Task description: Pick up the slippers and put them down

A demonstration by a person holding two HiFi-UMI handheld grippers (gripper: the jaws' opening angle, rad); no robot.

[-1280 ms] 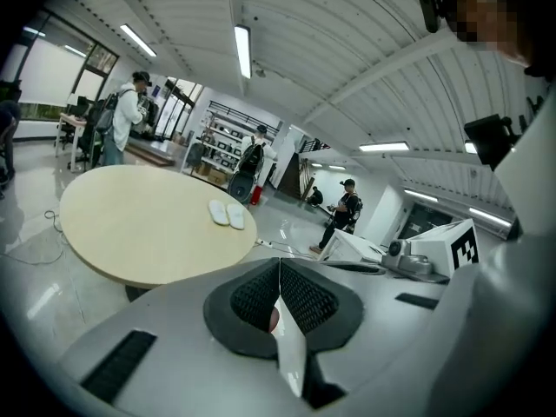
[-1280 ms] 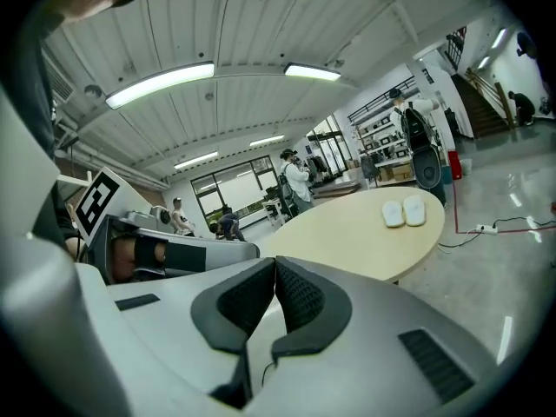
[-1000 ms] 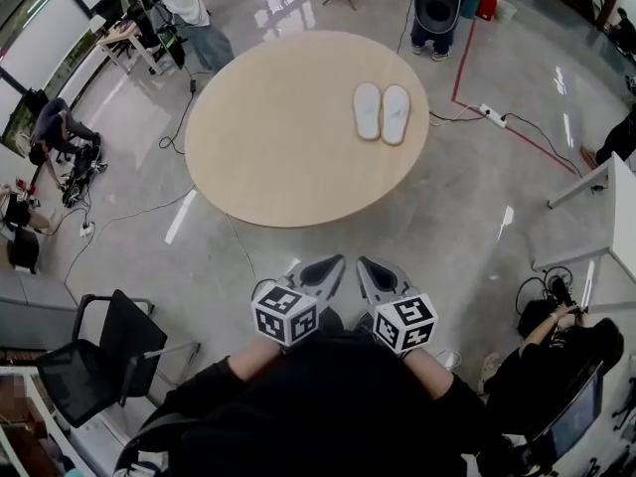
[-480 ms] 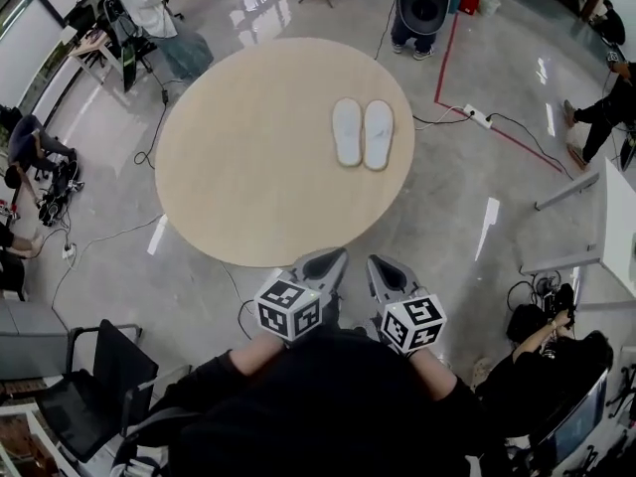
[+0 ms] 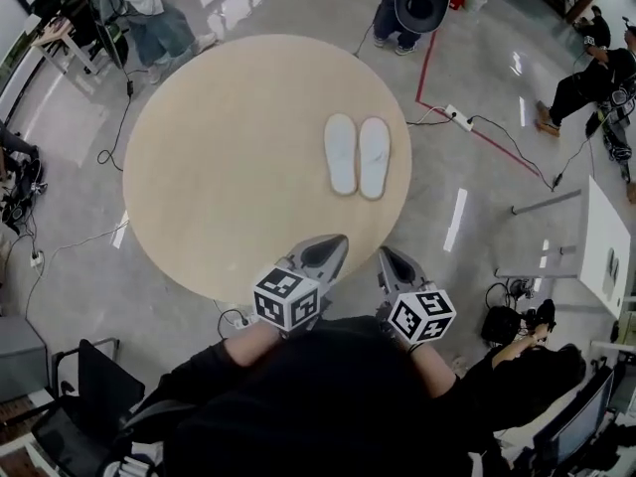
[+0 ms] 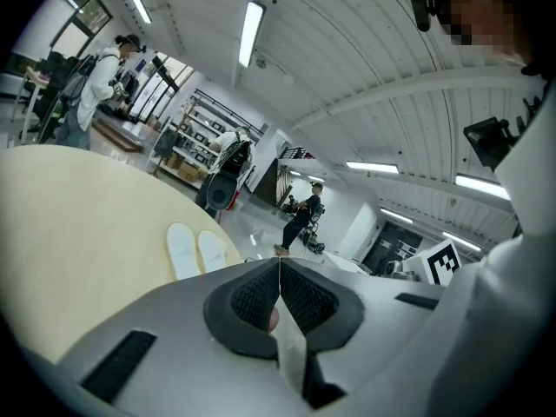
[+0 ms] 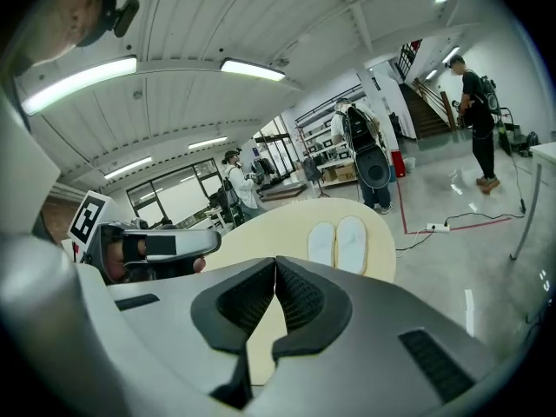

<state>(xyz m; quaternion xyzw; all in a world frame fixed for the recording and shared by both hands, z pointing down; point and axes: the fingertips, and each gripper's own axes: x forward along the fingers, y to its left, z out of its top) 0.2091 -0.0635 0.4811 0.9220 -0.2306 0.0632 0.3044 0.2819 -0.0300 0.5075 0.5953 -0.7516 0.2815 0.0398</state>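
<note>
Two white slippers [image 5: 358, 155], paired on round table [image 5: 219, 147], ahead of my left gripper [image 5: 331, 244] and right gripper [image 5: 390, 257]: both closed, empty, presumably pre-reach.

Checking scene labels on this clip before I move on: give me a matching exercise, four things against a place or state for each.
Things:
1. white slippers
2. left claw
3. power strip
4. black chair

Places or states:
A. shut, at the near edge of the round table
B. beside the red tape line
C. side by side on the table
D. lower left of the head view

Pairs: 1-C, 2-A, 3-B, 4-D
</note>
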